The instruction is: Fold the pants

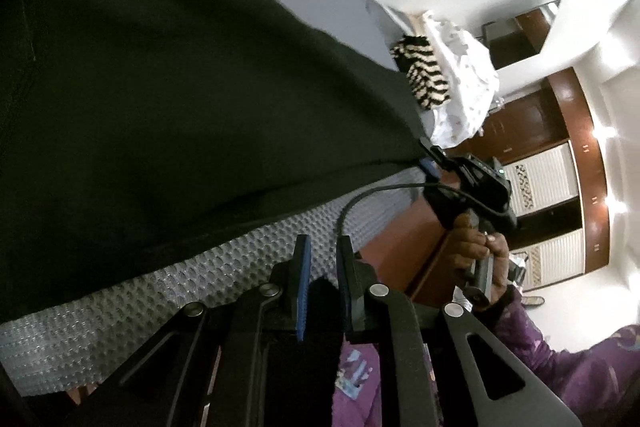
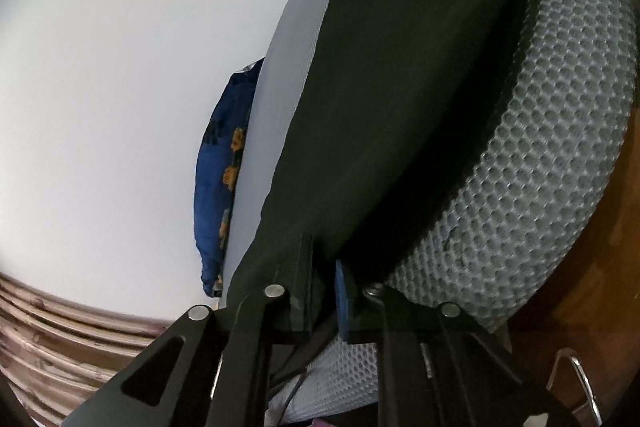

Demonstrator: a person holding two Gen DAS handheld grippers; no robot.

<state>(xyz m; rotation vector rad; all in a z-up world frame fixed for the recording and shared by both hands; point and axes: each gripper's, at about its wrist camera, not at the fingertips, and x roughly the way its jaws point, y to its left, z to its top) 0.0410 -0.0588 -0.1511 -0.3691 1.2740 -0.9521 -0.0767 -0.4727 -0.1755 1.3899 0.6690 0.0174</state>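
Dark green pants point(image 1: 168, 115) lie spread on a bed with a grey honeycomb-mesh mattress edge point(image 1: 132, 299). My left gripper point(image 1: 323, 247) is open and empty, its blue-padded fingers point(image 1: 305, 279) just off the near edge of the mattress, apart from the cloth. My right gripper point(image 2: 325, 267) is shut on a corner of the pants point(image 2: 400, 115), the cloth pinched between its fingers at the mattress edge point(image 2: 540, 187). In the left wrist view the right gripper point(image 1: 434, 157) shows at the pants' far corner, held by a hand.
A zebra-striped item point(image 1: 424, 75) and white bedding point(image 1: 468, 87) lie at the far end of the bed. A blue floral pillow point(image 2: 220, 179) rests by the white wall. Wooden wardrobes point(image 1: 560, 163) stand beyond. The person's purple sleeve point(image 1: 560, 359) is at lower right.
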